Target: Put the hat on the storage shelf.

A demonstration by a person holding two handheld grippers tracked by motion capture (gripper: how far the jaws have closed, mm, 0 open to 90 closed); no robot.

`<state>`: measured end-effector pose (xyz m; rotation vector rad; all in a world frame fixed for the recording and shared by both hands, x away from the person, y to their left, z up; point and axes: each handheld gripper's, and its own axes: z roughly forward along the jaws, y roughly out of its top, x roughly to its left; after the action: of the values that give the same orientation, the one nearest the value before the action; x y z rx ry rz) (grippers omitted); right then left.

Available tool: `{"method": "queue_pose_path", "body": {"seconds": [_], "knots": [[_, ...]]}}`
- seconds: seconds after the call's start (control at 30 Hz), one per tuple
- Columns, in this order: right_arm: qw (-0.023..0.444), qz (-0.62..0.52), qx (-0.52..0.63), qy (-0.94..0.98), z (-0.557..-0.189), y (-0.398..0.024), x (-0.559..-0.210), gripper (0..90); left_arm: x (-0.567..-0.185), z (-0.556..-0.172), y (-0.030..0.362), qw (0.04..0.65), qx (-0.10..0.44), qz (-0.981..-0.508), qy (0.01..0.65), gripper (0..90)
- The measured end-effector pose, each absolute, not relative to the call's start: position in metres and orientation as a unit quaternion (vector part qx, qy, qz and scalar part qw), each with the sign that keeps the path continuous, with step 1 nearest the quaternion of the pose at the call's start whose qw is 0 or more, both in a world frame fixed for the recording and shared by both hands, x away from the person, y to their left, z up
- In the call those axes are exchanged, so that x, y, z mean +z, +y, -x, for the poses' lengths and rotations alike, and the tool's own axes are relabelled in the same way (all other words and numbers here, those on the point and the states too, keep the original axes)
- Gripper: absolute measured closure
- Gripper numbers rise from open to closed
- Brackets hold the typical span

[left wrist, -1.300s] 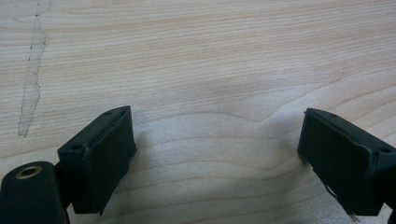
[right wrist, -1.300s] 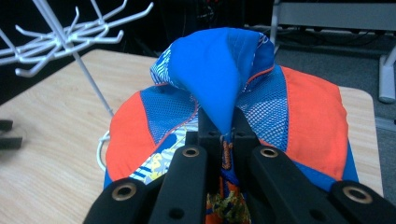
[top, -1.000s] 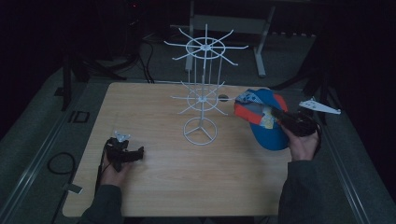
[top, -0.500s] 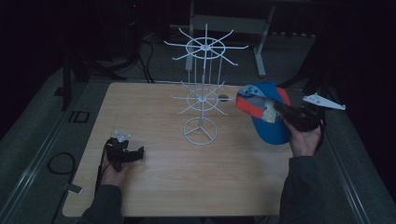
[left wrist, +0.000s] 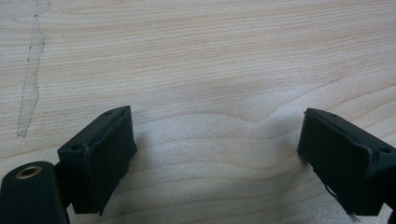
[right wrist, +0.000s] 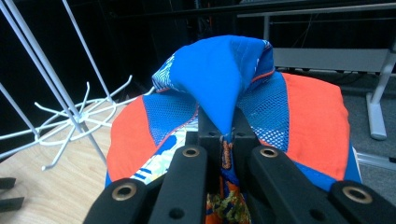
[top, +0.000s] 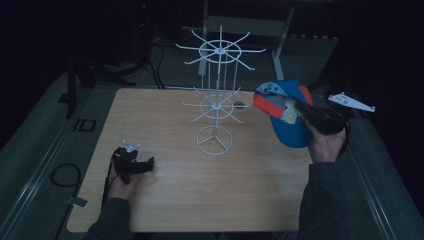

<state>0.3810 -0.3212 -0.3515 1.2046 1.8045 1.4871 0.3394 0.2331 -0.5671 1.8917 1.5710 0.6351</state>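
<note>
In my right gripper view, my right gripper (right wrist: 223, 135) has its jaw tips buried in the blue and orange cap (right wrist: 299, 112), whose lower edge runs off the frame. The white wire rack (right wrist: 70, 116) is cut off at the left and top. My left gripper (left wrist: 233, 154) shows only its jaw ends.

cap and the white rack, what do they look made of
Cap: soft fabric, matte blue and orange, with open mesh panels; it folds where the right claw pinches it. Rack: thin wire rods, probably metal with a smooth white coating; the spokes and ring base look bent and joined.
</note>
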Motion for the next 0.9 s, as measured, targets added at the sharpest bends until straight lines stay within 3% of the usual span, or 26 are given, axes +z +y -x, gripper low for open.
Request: {"method": "queue_pose_path", "body": {"seconds": [0.9], "knots": [[0.263, -0.437, 0.562, 0.651, -0.387, -0.316, -0.327, 87.8, -0.567, -0.339, 0.233, 0.297, 0.239, -0.711, 0.591, 11.5]]}}
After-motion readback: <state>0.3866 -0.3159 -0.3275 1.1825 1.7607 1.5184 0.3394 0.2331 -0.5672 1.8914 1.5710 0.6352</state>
